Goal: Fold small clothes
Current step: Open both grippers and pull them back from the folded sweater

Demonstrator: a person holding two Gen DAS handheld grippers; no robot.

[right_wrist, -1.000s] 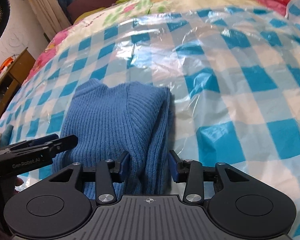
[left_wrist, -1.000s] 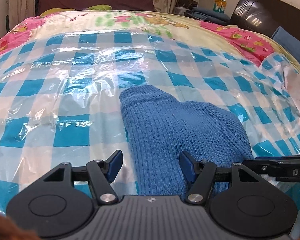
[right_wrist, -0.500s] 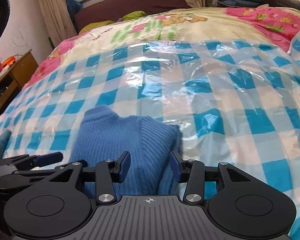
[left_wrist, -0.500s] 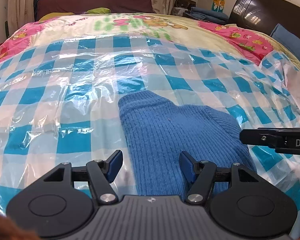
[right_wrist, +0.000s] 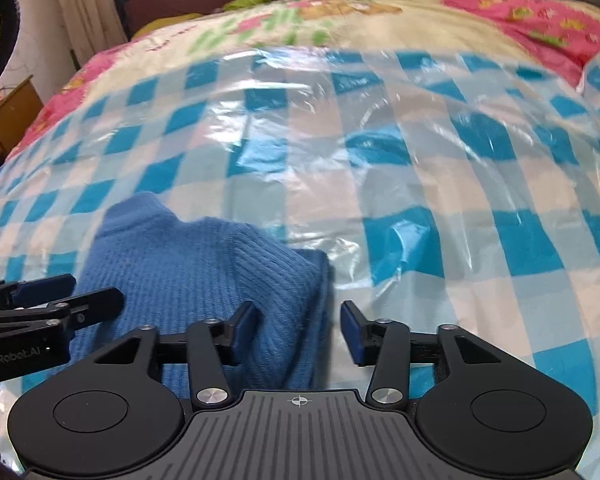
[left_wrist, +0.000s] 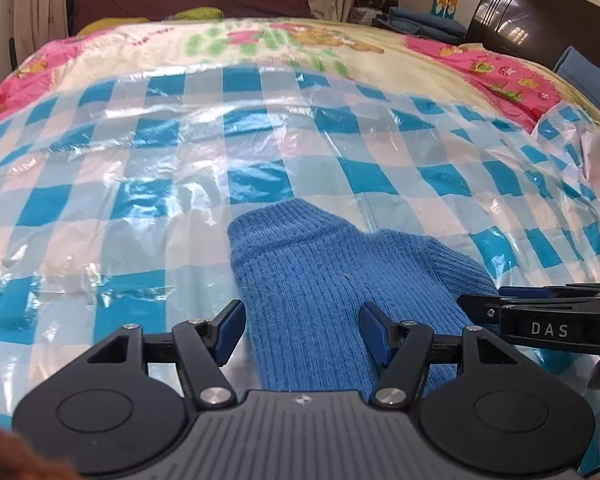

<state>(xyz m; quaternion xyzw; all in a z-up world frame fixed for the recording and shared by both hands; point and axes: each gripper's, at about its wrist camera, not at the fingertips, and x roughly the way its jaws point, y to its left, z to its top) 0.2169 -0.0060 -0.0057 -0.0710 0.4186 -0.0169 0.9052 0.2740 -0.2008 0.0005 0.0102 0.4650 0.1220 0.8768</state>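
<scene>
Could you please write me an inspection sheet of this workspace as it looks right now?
Surface: bed with a cartoon quilt, covered by a clear blue-checked plastic sheet.
Job's things: one blue knitted sweater, folded narrow, flat on the sheet.
Clutter: nothing seen on the sheet.
Grippers: left gripper open over the sweater's near end; right gripper open, jaws just widened, straddling the sweater's right edge, pads not pressing.
Cables: black hose at the right view's upper left.
Surroundings: curtains, dark headboard, folded blue cloth, wooden furniture.
</scene>
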